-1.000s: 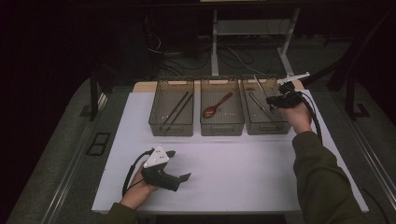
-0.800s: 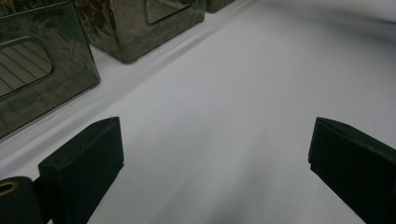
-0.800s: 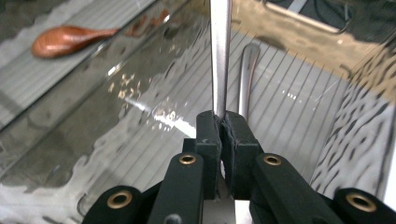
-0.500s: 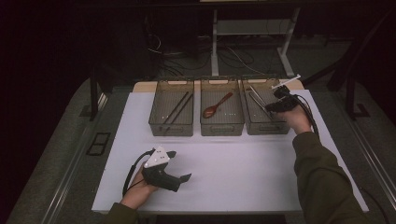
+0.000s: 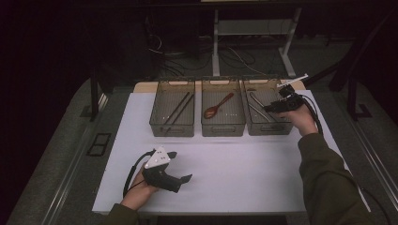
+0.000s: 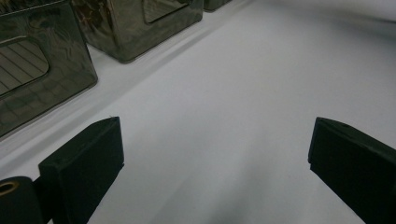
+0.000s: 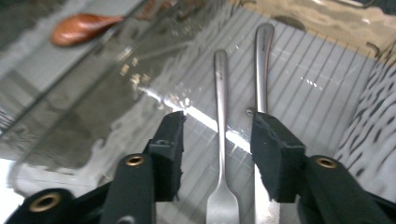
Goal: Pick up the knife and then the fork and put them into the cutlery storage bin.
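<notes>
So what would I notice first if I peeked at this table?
Probably the three see-through bins lined up at the far edge of the white table. The middle one holds a brown wooden spoon. Over the right bin, the right gripper has just been opening its jaws, with a shiny metal fork lying loose between them. The left gripper rests open near the front.
</notes>
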`<state>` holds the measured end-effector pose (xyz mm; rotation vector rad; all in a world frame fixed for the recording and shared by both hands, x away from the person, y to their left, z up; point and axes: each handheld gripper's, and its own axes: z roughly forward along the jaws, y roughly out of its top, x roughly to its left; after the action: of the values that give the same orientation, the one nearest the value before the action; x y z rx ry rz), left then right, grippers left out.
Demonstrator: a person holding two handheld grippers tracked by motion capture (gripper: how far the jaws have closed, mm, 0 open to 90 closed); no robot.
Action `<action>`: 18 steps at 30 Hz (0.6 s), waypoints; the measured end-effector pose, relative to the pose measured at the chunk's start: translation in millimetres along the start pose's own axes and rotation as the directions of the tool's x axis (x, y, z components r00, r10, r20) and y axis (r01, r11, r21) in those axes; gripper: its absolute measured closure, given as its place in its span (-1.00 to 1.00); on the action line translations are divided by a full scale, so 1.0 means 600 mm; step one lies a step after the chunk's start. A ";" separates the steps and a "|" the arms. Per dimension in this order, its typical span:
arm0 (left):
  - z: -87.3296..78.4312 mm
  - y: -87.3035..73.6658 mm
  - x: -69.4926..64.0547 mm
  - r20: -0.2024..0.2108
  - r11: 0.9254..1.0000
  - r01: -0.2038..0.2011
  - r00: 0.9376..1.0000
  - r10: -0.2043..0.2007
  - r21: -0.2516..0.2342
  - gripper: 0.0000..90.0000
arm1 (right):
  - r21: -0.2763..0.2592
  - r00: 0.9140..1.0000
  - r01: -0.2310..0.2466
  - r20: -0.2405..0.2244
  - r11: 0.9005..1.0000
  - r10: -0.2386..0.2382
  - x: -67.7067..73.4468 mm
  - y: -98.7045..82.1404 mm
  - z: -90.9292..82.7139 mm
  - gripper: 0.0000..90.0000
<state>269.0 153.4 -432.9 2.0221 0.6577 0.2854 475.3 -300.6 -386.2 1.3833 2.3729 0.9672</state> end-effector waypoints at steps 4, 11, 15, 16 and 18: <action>0.000 0.000 0.000 -0.001 1.000 0.001 1.000 -0.001 0.001 -0.94 | -0.042 1.000 -0.004 -0.018 0.999 0.003 0.002 0.002 -0.015 -0.01; 0.000 0.000 0.000 -0.002 1.000 0.001 1.000 -0.001 0.003 -0.93 | -0.087 1.000 0.007 -0.001 0.996 -0.007 0.009 0.001 -0.033 -0.18; 0.001 0.000 0.000 -0.004 1.000 0.002 1.000 -0.002 0.004 -0.93 | -0.110 1.000 0.008 0.011 0.994 -0.006 0.014 -0.002 -0.039 -0.24; 0.001 0.001 0.000 -0.005 1.000 0.004 1.000 -0.004 0.003 -0.93 | -0.119 1.000 0.009 0.011 0.993 -0.007 0.014 -0.004 -0.041 -0.26; 0.001 0.001 0.000 -0.004 1.000 0.004 1.000 -0.004 0.002 -0.93 | -0.136 1.000 -0.002 0.008 0.991 0.003 0.016 -0.006 -0.043 -0.31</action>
<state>269.4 152.4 -432.6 2.0228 0.6645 0.2868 454.8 -304.8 -368.0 1.3379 2.2536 1.0992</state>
